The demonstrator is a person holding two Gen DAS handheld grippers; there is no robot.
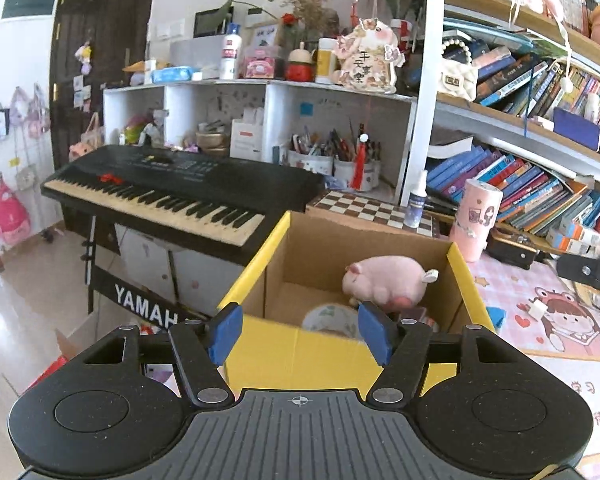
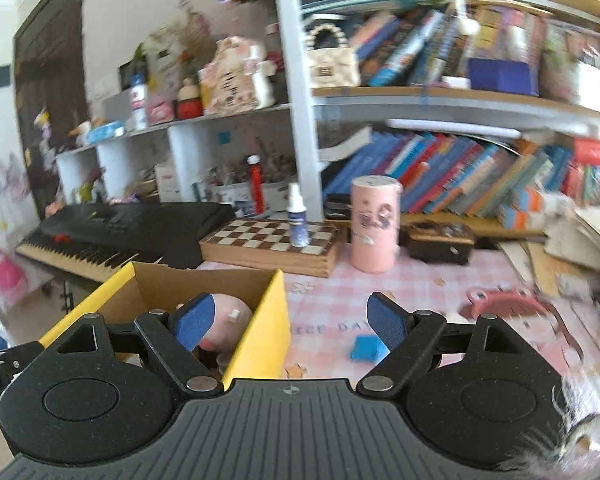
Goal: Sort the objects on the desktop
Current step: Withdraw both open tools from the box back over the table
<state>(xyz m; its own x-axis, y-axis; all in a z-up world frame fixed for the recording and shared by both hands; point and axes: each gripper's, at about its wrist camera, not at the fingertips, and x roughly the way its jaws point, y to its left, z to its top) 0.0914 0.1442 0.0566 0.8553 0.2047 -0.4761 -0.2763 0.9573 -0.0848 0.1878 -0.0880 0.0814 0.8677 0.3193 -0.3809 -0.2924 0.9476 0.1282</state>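
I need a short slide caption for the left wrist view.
Open left gripper above the yellow cardboard box holding a pink plush pig.

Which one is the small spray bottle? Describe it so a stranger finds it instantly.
Find the brown-and-cream checkered chessboard box in front of the crowded bookshelf. The small white-capped spray bottle with a blue label stands upright on it. The pink cylindrical canister to its right is far wider and sits on the pink tablecloth.

Both grippers (image 1: 300, 330) (image 2: 290, 326) agape, empty.
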